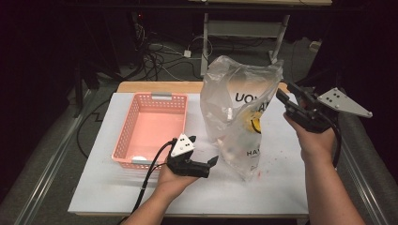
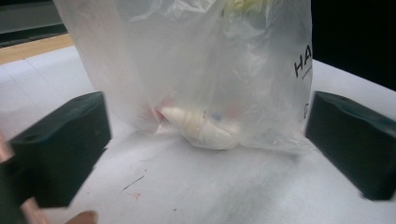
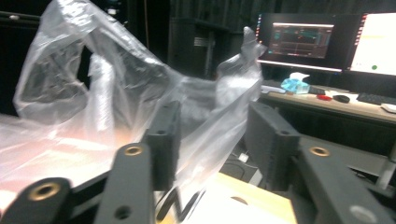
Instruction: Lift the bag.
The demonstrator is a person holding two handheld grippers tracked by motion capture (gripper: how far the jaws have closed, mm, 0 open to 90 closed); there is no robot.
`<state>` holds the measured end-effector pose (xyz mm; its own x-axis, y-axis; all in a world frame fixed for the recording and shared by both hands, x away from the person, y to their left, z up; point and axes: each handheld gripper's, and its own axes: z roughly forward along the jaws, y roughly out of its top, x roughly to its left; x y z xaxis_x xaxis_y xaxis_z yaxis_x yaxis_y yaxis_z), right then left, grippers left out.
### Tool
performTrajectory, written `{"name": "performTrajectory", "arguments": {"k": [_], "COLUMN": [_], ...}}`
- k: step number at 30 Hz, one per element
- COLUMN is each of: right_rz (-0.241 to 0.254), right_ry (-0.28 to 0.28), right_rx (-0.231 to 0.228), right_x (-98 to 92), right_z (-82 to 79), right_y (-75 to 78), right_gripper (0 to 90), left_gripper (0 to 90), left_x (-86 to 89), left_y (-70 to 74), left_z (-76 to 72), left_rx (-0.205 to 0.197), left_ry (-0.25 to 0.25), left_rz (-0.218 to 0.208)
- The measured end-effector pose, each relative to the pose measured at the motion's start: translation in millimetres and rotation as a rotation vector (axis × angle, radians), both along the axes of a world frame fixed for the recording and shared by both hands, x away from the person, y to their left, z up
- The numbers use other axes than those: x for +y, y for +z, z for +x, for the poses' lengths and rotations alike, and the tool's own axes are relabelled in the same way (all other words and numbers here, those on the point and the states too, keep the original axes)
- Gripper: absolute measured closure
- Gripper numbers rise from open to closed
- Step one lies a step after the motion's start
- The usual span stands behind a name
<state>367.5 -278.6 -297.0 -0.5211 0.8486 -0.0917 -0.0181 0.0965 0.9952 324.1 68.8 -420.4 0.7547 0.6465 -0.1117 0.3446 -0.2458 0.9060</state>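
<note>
A clear plastic bag with black lettering is seen standing on the white table, just to the right of a pink basket, with its mouth raised and open. A white, cone-tipped object is seen lying at the bottom of the bag, pressed against the film. The left gripper is held low near the table, aimed at the bag's lower part; its jaws are spread wide, with the bag's base ahead of them and nothing clamped. The right gripper is held up at the bag's upper right edge; its jaws are parted, a fold of the film is draped between them, and no firm pinch can be made out
</note>
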Motion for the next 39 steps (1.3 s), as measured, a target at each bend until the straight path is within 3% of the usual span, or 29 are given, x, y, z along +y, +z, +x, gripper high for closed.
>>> {"name": "performTrajectory", "arguments": {"k": [8, 12, 16, 24, 26, 32, 39], "right_rz": [-0.038, -0.035, -0.028, -0.057, -0.066, -0.089, -0.079], "right_ry": [0.039, 0.046, 0.050, 0.037, 0.028, 0.022, 0.024], "right_rx": [0.052, 0.094, 0.133, 0.232, 0.250, 0.288, 0.270], "right_x": [3.0, 1.3, -2.4, -9.0, -9.0, -9.6, -13.3], "right_z": [-13.2, -18.1, -21.5, -31.2, -35.0, -47.7, -55.9], "right_y": [-22.5, -42.2, -62.0, -102.8, -111.8, -133.9, -145.1], "right_gripper": [31.7, 20.8, 15.9, 0.8, 0.0, 0.0, 0.0], "left_gripper": [0.0, 0.0, 0.0, 0.0, 0.0, 0.0, 0.0], "left_x": [-5.0, -5.3, -4.8, 1.2, 3.1, 5.8, 7.2], "left_y": [-5.3, -8.1, -9.3, -7.6, -6.7, -8.8, -14.1], "left_z": [-4.3, -5.3, -4.1, -3.9, -3.9, -5.3, -8.4], "left_rx": [-0.018, -0.030, -0.037, -0.052, -0.051, -0.057, -0.057], "left_ry": [-0.002, 0.013, 0.014, 0.025, 0.032, 0.035, 0.032], "left_rz": [0.001, 0.003, 0.024, 0.043, 0.024, 0.027, 0.049]}}
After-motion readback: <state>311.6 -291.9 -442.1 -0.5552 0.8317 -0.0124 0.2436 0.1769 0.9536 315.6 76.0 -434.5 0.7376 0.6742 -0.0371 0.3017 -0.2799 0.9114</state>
